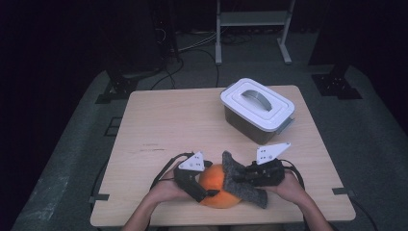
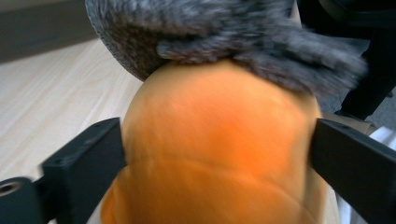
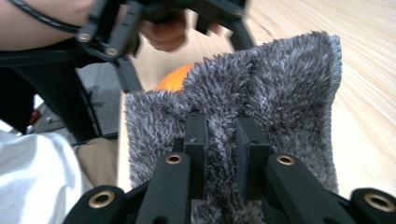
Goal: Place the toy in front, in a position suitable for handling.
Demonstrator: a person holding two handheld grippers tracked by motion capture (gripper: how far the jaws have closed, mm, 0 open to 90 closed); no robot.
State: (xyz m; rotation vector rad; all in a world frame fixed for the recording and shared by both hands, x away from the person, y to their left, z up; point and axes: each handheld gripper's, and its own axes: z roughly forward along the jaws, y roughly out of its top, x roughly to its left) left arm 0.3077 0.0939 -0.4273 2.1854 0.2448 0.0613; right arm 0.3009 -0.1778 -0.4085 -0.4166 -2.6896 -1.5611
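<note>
A round orange ball-like object (image 1: 219, 186) rests near the table's front edge. My left gripper (image 1: 208, 188) grips it from the left; in the left gripper view its two jaws press the object's (image 2: 219, 149) sides. A grey shaggy cloth (image 1: 242, 182) lies against the object's right and top side. My right gripper (image 1: 240, 175) is shut on a fold of it. In the right gripper view the jaws (image 3: 219, 123) pinch the cloth (image 3: 280, 88), with a sliver of the orange object (image 3: 175, 79) behind it. The cloth (image 2: 224, 32) drapes over the object's top.
A grey box with a white handled lid (image 1: 257, 108) stands at the back right of the wooden table (image 1: 168, 120). The left gripper (image 3: 163, 14) and its hand show in the right gripper view. Metal stand legs and cables lie on the floor beyond.
</note>
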